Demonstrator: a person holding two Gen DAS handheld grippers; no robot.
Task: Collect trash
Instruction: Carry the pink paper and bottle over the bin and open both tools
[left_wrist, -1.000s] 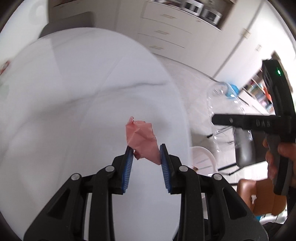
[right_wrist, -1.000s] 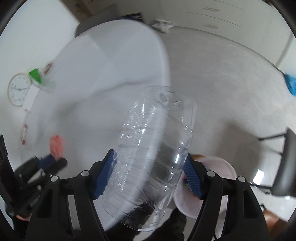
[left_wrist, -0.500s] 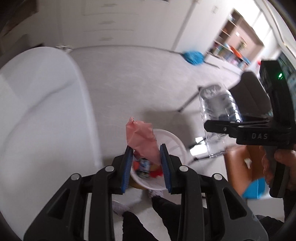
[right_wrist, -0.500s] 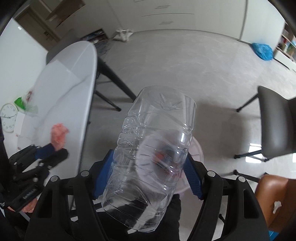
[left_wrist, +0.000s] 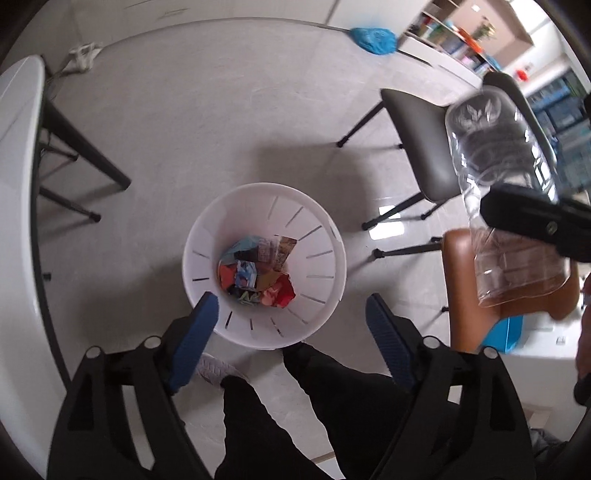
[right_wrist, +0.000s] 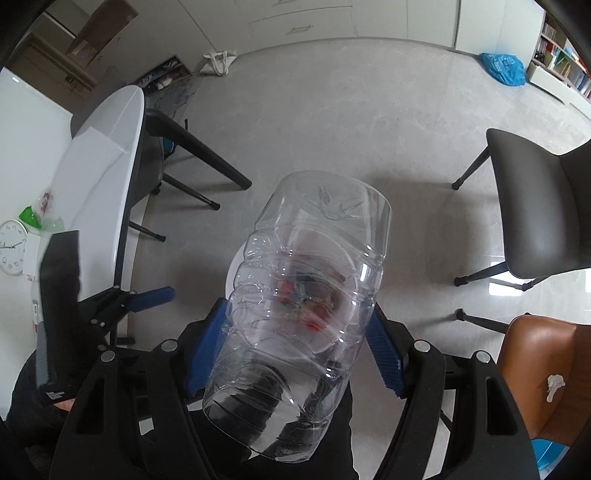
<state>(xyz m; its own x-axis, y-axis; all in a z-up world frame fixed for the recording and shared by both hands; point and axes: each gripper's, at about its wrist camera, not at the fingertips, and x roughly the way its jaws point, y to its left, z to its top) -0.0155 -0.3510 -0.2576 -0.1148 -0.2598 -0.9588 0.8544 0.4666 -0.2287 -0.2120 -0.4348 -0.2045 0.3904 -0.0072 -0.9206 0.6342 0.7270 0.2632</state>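
Bottle (right_wrist: 303, 306) looks light, bendy and slippery; right fingers (right_wrist: 384, 356) squeeze its middle above the bin (left_wrist: 332, 236); left fingers (left_wrist: 197, 332) are spread, holding nothing.

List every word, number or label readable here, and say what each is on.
Nothing reads clearly.
Wall clock: numerals too small.
Left gripper: white marking on its handle, blurred.
Wrappers in the white bin: print too small.
Blue bag: pale print, unreadable.
Clear bottle: no label shows.
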